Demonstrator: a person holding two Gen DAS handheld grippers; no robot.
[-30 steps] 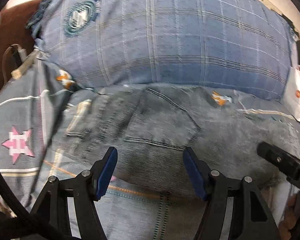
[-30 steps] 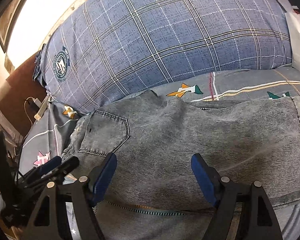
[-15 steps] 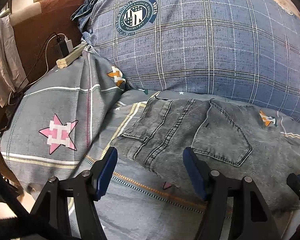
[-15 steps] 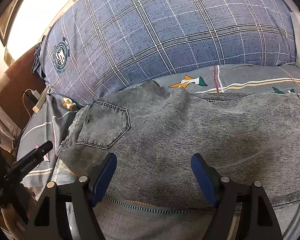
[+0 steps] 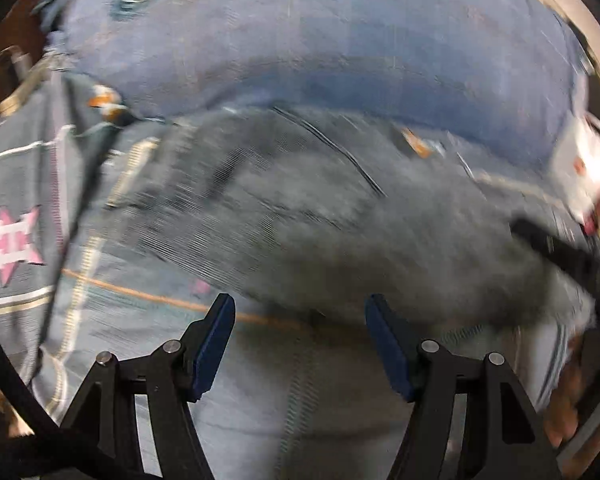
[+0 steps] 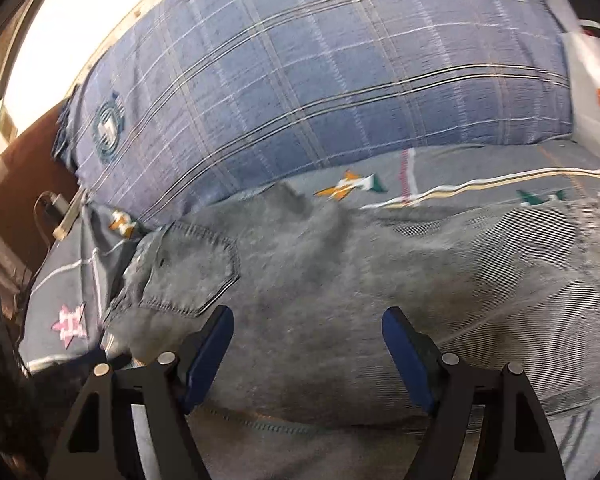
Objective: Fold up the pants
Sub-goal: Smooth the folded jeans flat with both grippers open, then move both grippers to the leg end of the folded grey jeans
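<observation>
Grey denim pants (image 6: 380,280) lie flat across the bed, waist and back pocket (image 6: 196,272) at the left, legs running right. They also show, blurred, in the left wrist view (image 5: 320,216). My left gripper (image 5: 300,340) is open and empty, just in front of the pants' near edge. My right gripper (image 6: 308,344) is open and empty, low over the near edge of the seat. The right gripper's black body (image 5: 560,252) shows at the right of the left wrist view.
A large blue plaid pillow (image 6: 320,80) lies behind the pants. The grey patterned bedsheet (image 5: 28,200) spreads left. A power strip with cable (image 6: 64,216) sits at the bed's left edge by the brown headboard. A white bag (image 6: 596,92) stands at the right.
The left wrist view swung back to the right and is now blurred by motion; the pants fill its middle again. The right gripper has moved in slightly closer to the pants.
</observation>
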